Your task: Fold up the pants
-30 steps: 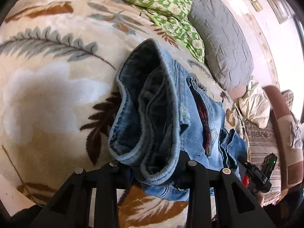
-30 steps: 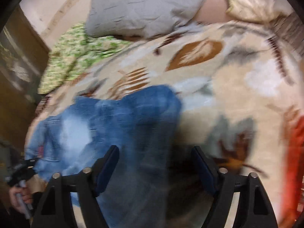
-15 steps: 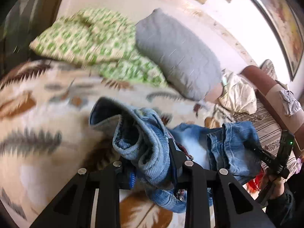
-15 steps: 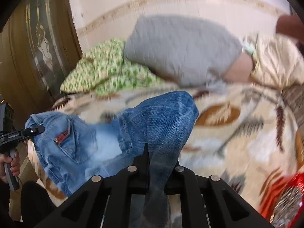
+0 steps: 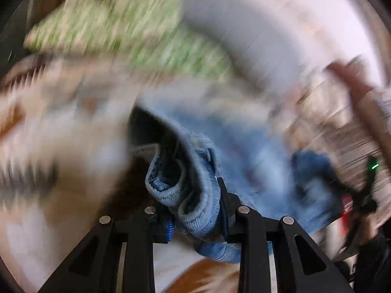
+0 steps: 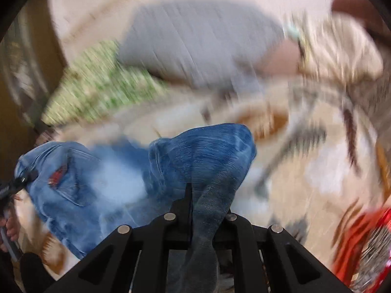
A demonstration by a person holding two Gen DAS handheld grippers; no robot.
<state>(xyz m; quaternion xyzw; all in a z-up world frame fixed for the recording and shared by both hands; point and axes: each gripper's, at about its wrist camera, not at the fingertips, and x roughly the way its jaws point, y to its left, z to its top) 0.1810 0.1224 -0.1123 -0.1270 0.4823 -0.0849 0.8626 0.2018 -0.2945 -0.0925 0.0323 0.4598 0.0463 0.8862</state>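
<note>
The blue jeans (image 5: 246, 161) hang between my two grippers above a leaf-patterned blanket (image 5: 61, 195). My left gripper (image 5: 195, 210) is shut on the bunched waistband end of the jeans. My right gripper (image 6: 207, 210) is shut on the leg end of the jeans (image 6: 202, 156), with denim hanging down between its fingers. The right gripper also shows at the right edge of the left wrist view (image 5: 361, 202), and the left gripper at the left edge of the right wrist view (image 6: 12, 188). Both views are motion-blurred.
A grey pillow (image 6: 195, 41) and a green patterned cover (image 6: 97, 88) lie at the far side of the bed. A beige cloth bundle (image 6: 342, 48) lies to the right. Something red (image 6: 361, 241) is at the lower right. A wooden door (image 6: 14, 73) stands at the left.
My right gripper shut on the leg end of the jeans. Both grippers lifted the jeans off the blanket and both views are now swinging, with heavy blur.
</note>
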